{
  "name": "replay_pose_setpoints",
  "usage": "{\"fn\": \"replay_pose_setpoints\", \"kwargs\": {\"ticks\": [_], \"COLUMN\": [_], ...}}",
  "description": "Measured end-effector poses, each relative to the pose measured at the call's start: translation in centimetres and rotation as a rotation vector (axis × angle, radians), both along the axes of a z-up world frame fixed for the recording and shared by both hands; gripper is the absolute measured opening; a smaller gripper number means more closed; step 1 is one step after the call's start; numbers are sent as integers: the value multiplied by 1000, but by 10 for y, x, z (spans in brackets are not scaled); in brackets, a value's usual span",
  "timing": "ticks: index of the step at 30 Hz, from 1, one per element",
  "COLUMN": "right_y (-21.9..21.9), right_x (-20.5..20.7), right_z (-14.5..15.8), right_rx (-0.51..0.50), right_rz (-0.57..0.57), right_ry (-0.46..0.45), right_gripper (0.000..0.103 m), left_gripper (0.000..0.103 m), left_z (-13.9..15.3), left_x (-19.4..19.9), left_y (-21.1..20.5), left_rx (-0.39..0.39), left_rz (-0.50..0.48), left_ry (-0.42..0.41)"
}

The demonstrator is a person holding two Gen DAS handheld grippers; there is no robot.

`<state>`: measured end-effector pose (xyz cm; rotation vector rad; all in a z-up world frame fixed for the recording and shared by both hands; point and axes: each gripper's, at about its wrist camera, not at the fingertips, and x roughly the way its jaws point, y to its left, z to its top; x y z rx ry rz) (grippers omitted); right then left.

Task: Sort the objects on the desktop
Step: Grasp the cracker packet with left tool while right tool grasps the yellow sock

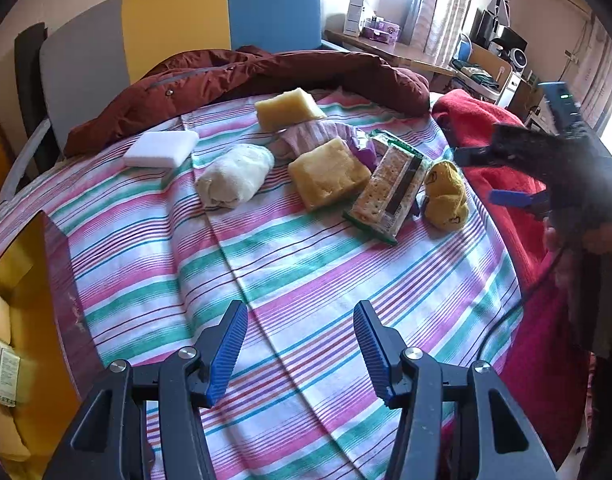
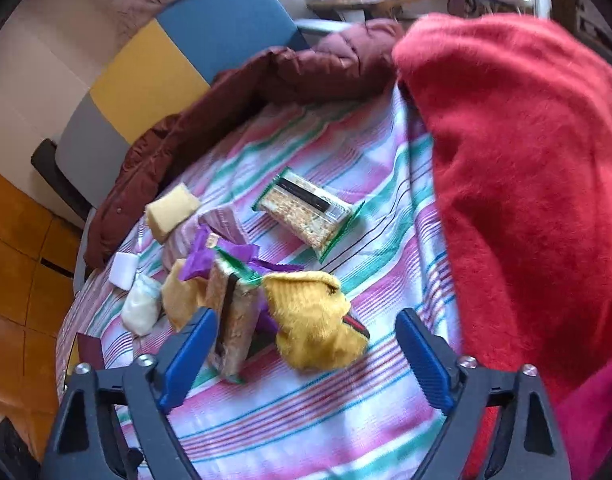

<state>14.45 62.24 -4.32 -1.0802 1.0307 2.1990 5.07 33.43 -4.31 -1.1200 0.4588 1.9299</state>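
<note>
A yellow sock (image 2: pixel 314 320) lay bunched on the striped sheet (image 2: pixel 306 420), touching a cracker pack (image 2: pixel 232 328) on its left. Another cracker pack (image 2: pixel 308 210) lay beyond it. A red blanket (image 2: pixel 526 180) was heaped to its right. The right gripper (image 2: pixel 306 354) hung wide and empty just before the sock; the left gripper (image 1: pixel 300 348) stood narrower, empty.

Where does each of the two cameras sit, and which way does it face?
Left wrist: on the left gripper, looking down over the striped cloth; its open blue fingers, the right gripper and a hand show.
Right wrist: on the right gripper, looking down at the yellow sock; its open fingers show.
Shared: yellow sock, cracker packet, red blanket.
</note>
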Motion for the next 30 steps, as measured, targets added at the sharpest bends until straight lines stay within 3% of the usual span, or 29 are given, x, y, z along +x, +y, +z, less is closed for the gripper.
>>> {"fn": "replay_pose_setpoints", "kwargs": {"ticks": [2, 4, 7, 11, 20, 30], "right_y": [4, 4, 1, 8, 11, 19], "right_x": [-10, -19, -24, -11, -8, -1], "right_z": [-12, -23, -25, -19, -12, -12], "right_rx": [-20, -29, 3, 6, 36, -3], "right_rz": [7, 18, 17, -41, -61, -74], "right_ry": [-30, -80, -114, -50, -15, 26], "right_gripper": [73, 52, 34, 32, 31, 31], "left_gripper": [55, 55, 55, 52, 49, 51], "left_z": [0, 0, 1, -1, 3, -8], "left_x": [0, -1, 0, 1, 9, 0], "left_y": [6, 12, 21, 39, 92, 148], "left_rx": [9, 20, 44, 56, 102, 46], "left_rz": [-13, -28, -53, -99, -263, -413], "left_ry": [-5, -12, -22, -27, 23, 96]}}
